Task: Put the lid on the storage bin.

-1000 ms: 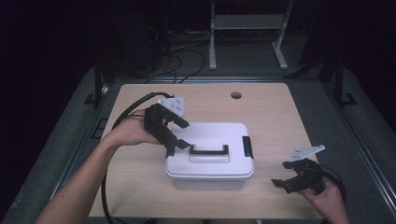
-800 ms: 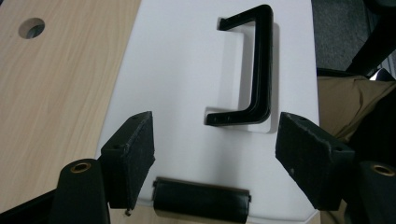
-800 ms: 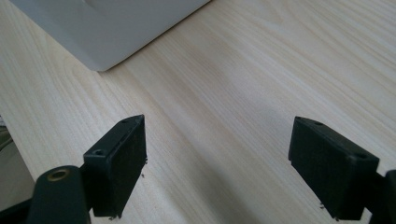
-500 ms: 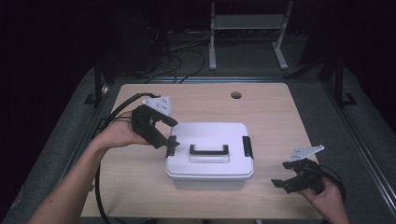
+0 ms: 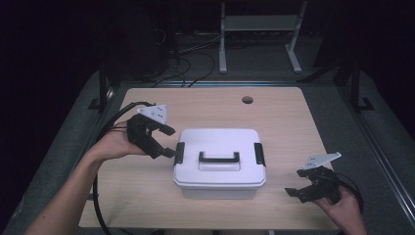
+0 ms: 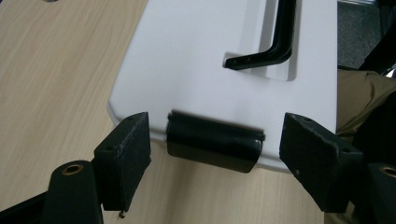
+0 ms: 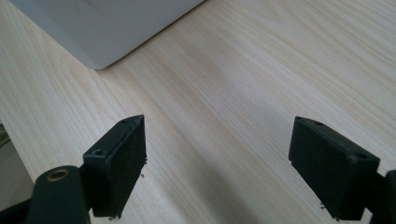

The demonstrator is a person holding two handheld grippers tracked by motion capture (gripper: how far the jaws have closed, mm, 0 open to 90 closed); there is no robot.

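Wooden surface (image 5: 147, 196) carries white lidded storage box (image 5: 219, 164) at centre, lid on, black carry handle (image 5: 219, 157) lying flat.
Both side latches look closed; right latch (image 5: 259, 153) too small to be sure.
Left claw (image 5: 169, 142) spread, jaws just been opening, left latch (image 6: 212, 145) framed between pads, not pinched.
Right claw (image 5: 298, 185) spread, empty, parked near box's right corner.
Judgement: unlatching barely begun; both latches and lid left.

A lab or recording studio, dark all round: a lone wooden bench (image 5: 274, 112) with a cable hole (image 5: 247, 100) stands on grey floor (image 5: 337, 105), with loose cables (image 5: 193, 54) and a metal stand (image 5: 259, 29) behind it.
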